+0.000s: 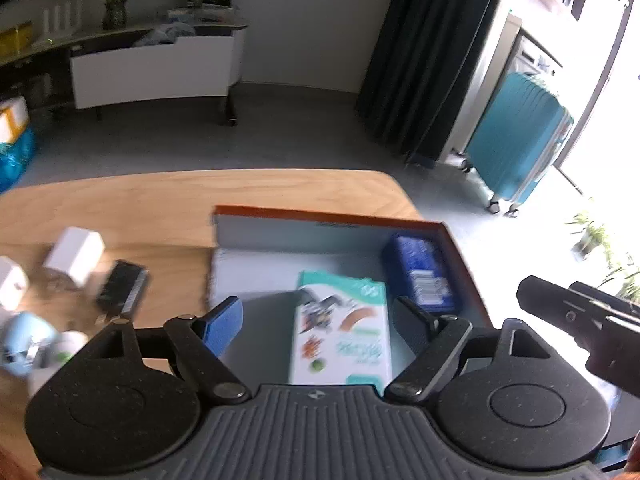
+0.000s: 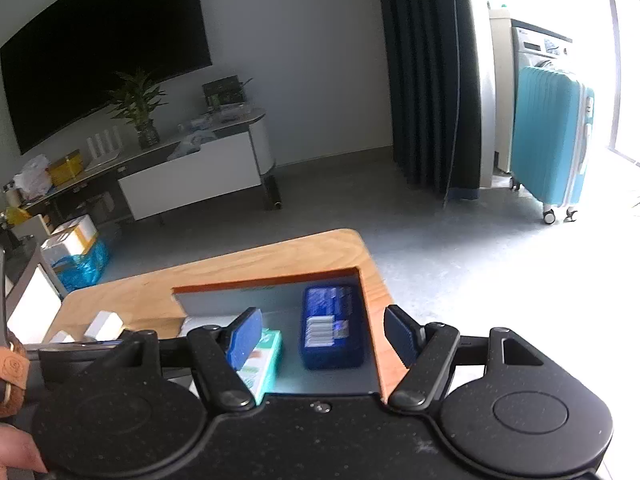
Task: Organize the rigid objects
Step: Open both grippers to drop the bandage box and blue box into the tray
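In the left wrist view, the left gripper (image 1: 318, 318) hangs in the lower middle of the frame with its fingers spread wide and nothing pressed between the pads; a white-and-teal carton (image 1: 344, 334) lies flat directly beyond the gap, inside an orange-rimmed open box (image 1: 460, 248) that sits on a wooden table (image 1: 160, 200). A dark blue pack (image 1: 418, 274) lies in the box's upper right corner, just beside the carton. Left of the box, on bare wood, lie a small black object (image 1: 122, 290) and a white box (image 1: 76, 254), both blurred. In the right wrist view, the right gripper (image 2: 320, 338) also stands wide and empty above the same box (image 2: 264, 280), with the blue pack (image 2: 330, 328) centred beyond its gap and the carton (image 2: 262, 360) partly hidden behind the left-hand pad. A teal suitcase (image 2: 554, 136) stands at the right edge.
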`<state>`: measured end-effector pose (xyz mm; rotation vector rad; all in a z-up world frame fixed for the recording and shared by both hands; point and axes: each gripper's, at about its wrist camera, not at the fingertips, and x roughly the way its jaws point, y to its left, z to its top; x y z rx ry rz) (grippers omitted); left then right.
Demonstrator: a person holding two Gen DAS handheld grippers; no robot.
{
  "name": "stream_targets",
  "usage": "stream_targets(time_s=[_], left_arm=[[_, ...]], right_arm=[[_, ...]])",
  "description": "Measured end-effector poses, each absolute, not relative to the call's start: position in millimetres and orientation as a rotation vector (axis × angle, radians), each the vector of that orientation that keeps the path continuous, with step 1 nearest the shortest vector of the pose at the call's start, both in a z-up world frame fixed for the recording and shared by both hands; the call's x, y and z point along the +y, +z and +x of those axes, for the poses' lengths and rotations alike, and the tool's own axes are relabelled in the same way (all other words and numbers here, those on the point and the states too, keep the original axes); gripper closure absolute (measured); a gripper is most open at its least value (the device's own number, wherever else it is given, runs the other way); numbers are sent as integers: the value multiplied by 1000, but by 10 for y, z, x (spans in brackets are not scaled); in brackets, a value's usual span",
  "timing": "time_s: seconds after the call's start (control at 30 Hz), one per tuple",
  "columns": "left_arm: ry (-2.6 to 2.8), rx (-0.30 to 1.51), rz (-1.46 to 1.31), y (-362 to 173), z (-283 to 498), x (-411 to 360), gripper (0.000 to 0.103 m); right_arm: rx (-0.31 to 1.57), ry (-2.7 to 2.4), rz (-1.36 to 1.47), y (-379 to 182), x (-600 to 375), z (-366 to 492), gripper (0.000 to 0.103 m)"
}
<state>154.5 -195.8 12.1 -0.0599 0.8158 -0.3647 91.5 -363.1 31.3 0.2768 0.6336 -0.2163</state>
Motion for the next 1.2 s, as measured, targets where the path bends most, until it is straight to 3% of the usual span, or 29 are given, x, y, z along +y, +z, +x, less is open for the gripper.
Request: stream_targets(time_s=[0.33, 1.2], left_arm=[[-275, 819, -23, 246, 1246, -1624, 10], [-178, 800, -56, 270, 850, -911, 9]], right_arm=[[650, -176, 273, 339, -3333, 777, 19], [693, -81, 224, 346, -2713, 675, 16]])
